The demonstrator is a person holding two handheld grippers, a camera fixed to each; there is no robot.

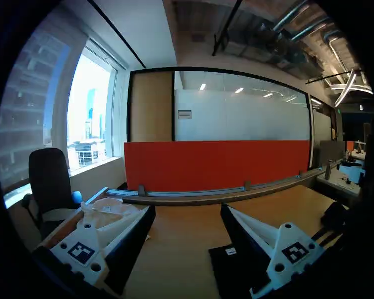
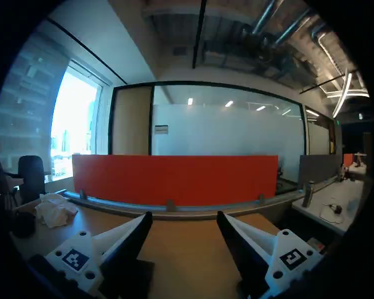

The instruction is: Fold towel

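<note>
A crumpled white towel (image 2: 55,209) lies on the wooden desk (image 2: 197,254) at the far left of the right gripper view, well away from my right gripper (image 2: 183,215), which is open with nothing between its fingers. In the left gripper view a crumpled pale cloth (image 1: 107,206) sits just beyond the left finger (image 1: 132,229) of my left gripper (image 1: 187,209), which is also open and holds nothing. A flat dark item with a small white label (image 1: 230,251) lies on the desk under that gripper's right finger.
An orange divider panel (image 1: 217,164) with a metal rail runs along the desk's far edge. A black office chair (image 1: 50,184) stands by the window at left. A dark object (image 1: 336,215) sits at the desk's right end. A bottle (image 2: 309,194) stands on the neighbouring desk.
</note>
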